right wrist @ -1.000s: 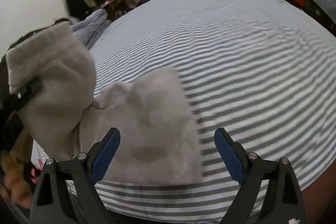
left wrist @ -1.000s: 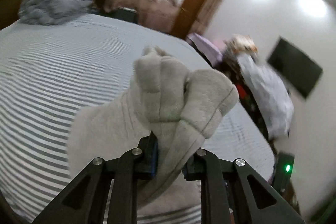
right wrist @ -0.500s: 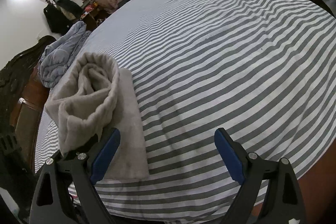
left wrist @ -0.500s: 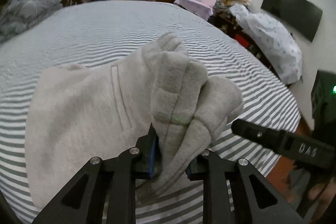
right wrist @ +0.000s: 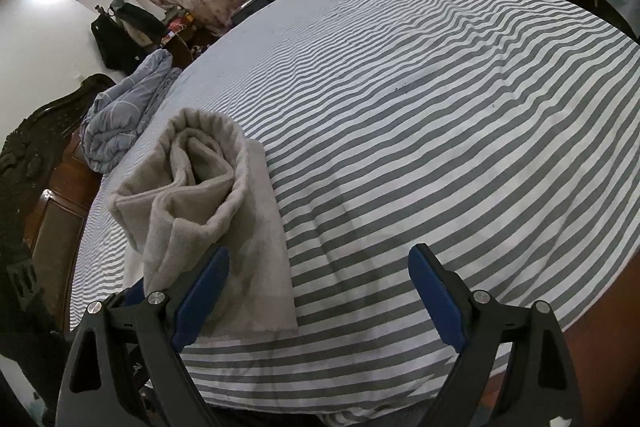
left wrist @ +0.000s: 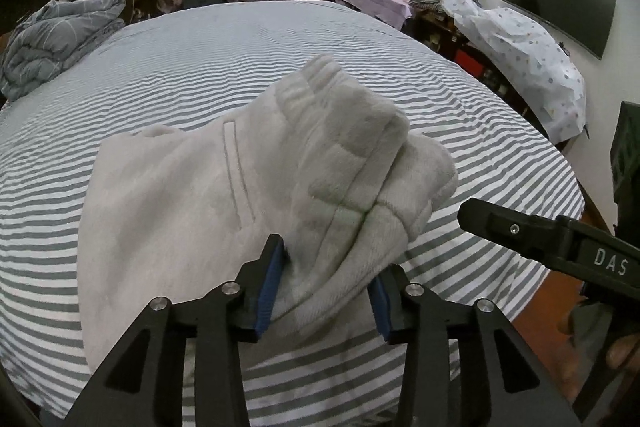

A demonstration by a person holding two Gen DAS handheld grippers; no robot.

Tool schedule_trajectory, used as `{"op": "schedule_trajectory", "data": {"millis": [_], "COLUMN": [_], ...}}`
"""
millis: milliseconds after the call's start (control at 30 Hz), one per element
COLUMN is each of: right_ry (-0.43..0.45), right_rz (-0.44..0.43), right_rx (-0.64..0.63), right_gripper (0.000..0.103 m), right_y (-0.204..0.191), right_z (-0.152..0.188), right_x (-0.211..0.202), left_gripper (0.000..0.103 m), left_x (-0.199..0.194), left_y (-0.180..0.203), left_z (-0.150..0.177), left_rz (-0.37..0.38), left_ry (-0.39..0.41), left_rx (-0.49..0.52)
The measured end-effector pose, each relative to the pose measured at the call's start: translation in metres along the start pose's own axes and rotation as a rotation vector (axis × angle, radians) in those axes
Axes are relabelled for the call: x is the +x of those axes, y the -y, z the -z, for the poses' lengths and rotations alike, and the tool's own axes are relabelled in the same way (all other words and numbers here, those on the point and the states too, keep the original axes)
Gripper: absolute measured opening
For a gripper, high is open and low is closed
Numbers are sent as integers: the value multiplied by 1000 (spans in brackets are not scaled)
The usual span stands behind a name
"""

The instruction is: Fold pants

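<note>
- Bedroom setting: a bed (left wrist: 240, 39) with a grey-and-white striped sheet carries the work; a crumpled grey quilt (left wrist: 56, 39) lies at its far left edge, well apart from the garment.
- Task item: light grey fleece pants (left wrist: 168, 211) lie near the bed's near edge, partly flat on the sheet, with one bunched, rolled end raised off it.
- Left hand-held gripper (left wrist: 326, 287): jaws clamped on that bunched end, thick cloth filling the gap between the blue pads; the flat portion with a pocket seam spreads to the left.
- Right hand-held gripper (right wrist: 316, 299): jaws wide apart and holding nothing, hovering over the sheet just beside the garment's right edge.
- Judged stage: a fold is being carried over or set down; the layers are not yet squared.
- Risk: the clamped bundle is thick and uneven, so a release here would likely leave a lump rather than a flat fold.
- Risk: pulling with one grip only may drag the flat portion across the sheet and skew the edges.
- Risk: the garment sits close to the mattress edge and could slide off.
</note>
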State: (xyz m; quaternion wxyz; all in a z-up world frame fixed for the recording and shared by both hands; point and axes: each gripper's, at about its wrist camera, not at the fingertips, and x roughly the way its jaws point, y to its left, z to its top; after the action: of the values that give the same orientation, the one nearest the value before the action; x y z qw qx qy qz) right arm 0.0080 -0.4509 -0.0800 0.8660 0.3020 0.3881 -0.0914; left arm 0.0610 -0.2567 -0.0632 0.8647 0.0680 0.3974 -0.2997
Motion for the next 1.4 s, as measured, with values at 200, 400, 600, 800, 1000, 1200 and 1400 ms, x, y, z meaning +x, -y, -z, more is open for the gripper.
{"op": "schedule_trajectory", "data": {"millis": [200,400,600,800,1000,1200,1400], "right_ry": [4,15,29,38,43,5,-39], "right_rz": [-3,-3,11,28,99,204,265], "right_rx": [-10,-32,-98,-199,-320,-406,-414], "right_gripper": [89,89,89,89,87,86,84], "right_y": [-5,-16,-38,-67,-102,-116,-97], "right_z": [4,8,12,11,-3,-4,12], "right_x": [-6,-15,-23,-19,0,27,39], "left_gripper": [52,70,71,71,71,74,78], "left_x": [-11,-33,-52,-56,-39,-24,-15], "left_y": [1,6,-15,-77,-121,-130,-133], "left_z": [4,6,3,6,19,35,41], "left_rz": [-15,-12,-55,-141,-224,-221,-205], "left_ry": [-7,44,70,67,4,-28,-39], "left_rx": [15,16,-7,-147,-214,-211,-191]}}
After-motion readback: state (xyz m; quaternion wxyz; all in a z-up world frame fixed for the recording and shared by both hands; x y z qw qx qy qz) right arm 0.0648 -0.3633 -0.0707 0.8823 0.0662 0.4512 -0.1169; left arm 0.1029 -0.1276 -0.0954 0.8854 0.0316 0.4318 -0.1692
